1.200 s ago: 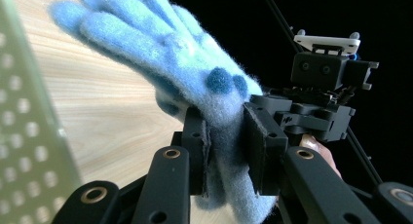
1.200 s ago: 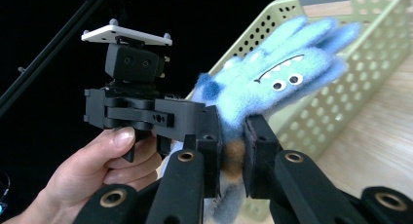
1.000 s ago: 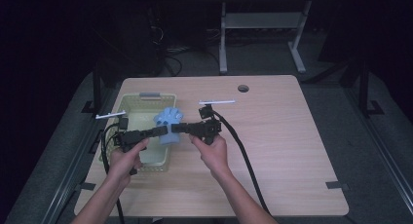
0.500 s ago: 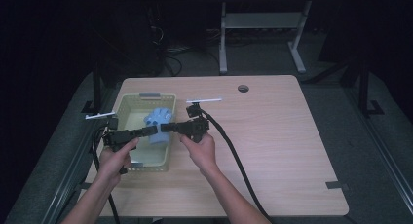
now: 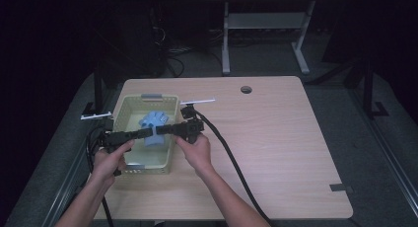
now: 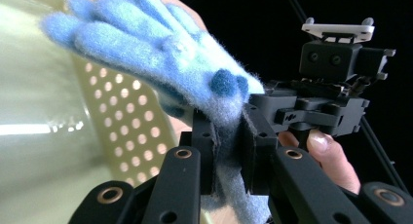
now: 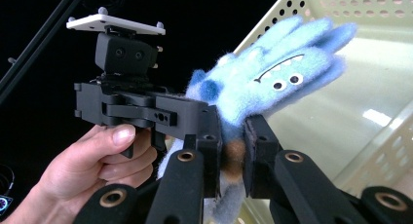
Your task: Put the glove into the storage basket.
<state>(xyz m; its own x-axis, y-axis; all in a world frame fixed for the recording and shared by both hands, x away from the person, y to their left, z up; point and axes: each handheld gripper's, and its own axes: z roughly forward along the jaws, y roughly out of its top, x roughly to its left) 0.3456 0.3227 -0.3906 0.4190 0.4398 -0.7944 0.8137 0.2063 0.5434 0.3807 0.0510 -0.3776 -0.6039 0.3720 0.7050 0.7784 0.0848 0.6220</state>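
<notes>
The right gripper (image 7: 233, 153) clamps its two black jaws on a fluffy blue glove (image 7: 272, 83) whose fingers point to two o'clock over a pale perforated basket (image 7: 311, 9). At nine o'clock, a hand (image 7: 92, 165) holds the other gripper (image 7: 146, 109).

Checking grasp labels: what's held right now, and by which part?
Both grippers, left and right, pinch the blue plush glove at its cuff end, above the basket.

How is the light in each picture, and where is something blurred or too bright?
High view: the room is dark, the wooden table evenly lit. Left gripper view: the pale green perforated plastic basket is overexposed and blurred; the fluffy blue glove is sharp. Right gripper view: glare streaks on the basket wall.
</notes>
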